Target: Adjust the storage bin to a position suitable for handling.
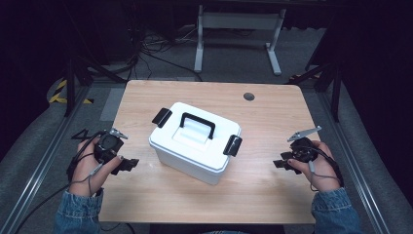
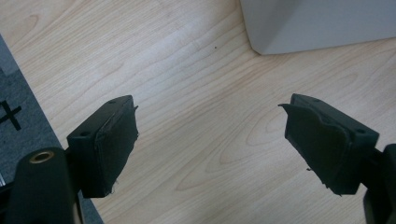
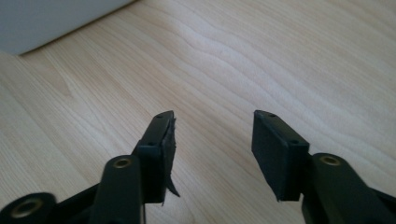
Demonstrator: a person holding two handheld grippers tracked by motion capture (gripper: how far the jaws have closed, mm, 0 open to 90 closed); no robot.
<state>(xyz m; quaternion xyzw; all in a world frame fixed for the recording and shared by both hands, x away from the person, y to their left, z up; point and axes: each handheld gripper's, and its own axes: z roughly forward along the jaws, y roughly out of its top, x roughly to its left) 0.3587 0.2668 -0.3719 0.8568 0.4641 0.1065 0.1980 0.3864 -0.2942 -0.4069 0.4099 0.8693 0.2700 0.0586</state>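
A white lidded box (image 1: 195,143) with a black handle (image 1: 197,125) and two black side latches stands in the middle of the wooden table (image 1: 263,126); both latches are flipped outward. My left gripper (image 1: 127,165) rests near the table's left edge, open, pointing toward the box with nothing between its jaws. In the left gripper view the gripper (image 2: 210,126) faces bare wood, and the box's corner (image 2: 317,23) sits at the top right. My right gripper (image 1: 285,164) hovers at the right of the box, open and empty. The right gripper view puts the gripper (image 3: 212,121) over wood, the box's side (image 3: 51,18) at top left.
A dark round hole (image 1: 249,96) marks the table's far right part. Beyond the table stand a white metal frame (image 1: 238,34) and loose cables on the grey floor. Metal rails run along both sides of the table.
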